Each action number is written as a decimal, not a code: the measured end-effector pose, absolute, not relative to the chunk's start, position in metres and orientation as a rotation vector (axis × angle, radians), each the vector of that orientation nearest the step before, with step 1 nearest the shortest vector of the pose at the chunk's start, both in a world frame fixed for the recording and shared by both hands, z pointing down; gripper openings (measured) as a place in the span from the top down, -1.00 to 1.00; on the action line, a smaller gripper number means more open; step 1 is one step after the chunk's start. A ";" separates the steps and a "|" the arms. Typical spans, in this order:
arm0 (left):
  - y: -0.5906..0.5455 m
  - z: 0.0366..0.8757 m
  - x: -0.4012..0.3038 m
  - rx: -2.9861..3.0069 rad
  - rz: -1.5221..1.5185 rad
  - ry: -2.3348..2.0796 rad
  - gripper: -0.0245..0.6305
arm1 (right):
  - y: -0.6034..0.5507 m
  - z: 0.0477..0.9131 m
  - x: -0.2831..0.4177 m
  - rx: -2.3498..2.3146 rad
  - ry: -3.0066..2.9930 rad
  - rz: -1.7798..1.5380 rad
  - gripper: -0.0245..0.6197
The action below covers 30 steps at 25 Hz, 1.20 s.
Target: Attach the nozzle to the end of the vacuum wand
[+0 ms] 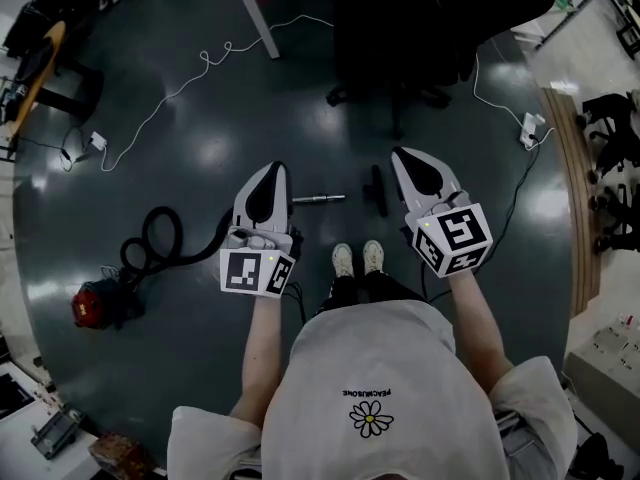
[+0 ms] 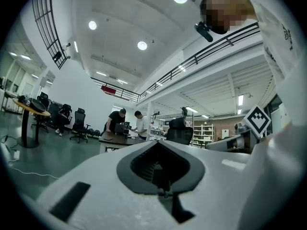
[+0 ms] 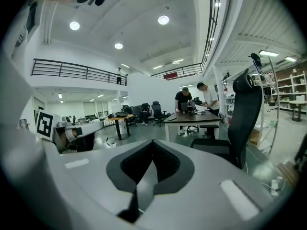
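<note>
Black nozzle (image 1: 378,190) on floor (image 1: 200,98) near right hand-held gripper (image 1: 403,155).

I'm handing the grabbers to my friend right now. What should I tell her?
Left gripper: fingers shut, holding nothing.
Right gripper: fingers shut, holding nothing.
The wand lies on the floor between them, and the nozzle lies just right of it, not joined. The red vacuum sits far left.
Done: nothing yet.
Left: pick up both and push the nozzle onto the wand's end.

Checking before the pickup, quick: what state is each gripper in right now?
Left gripper: closed, holding nothing.
Right gripper: closed, holding nothing.
</note>
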<state>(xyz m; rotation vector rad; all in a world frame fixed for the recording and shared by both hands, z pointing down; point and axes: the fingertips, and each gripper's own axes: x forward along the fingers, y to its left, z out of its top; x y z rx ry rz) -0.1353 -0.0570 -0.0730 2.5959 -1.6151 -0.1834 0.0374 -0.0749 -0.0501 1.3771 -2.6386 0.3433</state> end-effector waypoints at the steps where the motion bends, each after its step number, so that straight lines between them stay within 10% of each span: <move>1: -0.058 -0.072 -0.137 2.587 -0.184 -1.625 0.92 | -0.077 -0.049 0.039 1.376 -2.637 0.345 0.90; 9: -0.091 -0.043 -0.122 2.624 -0.009 -1.588 0.92 | -0.110 -0.026 0.043 1.216 -2.645 0.323 0.89; 12: -0.112 0.034 -0.111 2.785 0.201 -1.413 0.73 | -0.124 0.054 0.032 0.967 -2.655 0.332 0.58; 16: -0.132 0.281 -0.113 2.864 0.604 -0.966 0.25 | -0.147 0.281 0.034 0.699 -2.595 0.368 0.36; 23: -0.133 0.713 -0.159 2.695 1.121 -0.569 0.11 | -0.156 0.686 0.061 0.425 -2.390 0.420 0.31; 30: -0.112 0.904 -0.174 2.547 1.555 -0.265 0.05 | -0.128 0.851 0.065 0.220 -2.208 0.309 0.29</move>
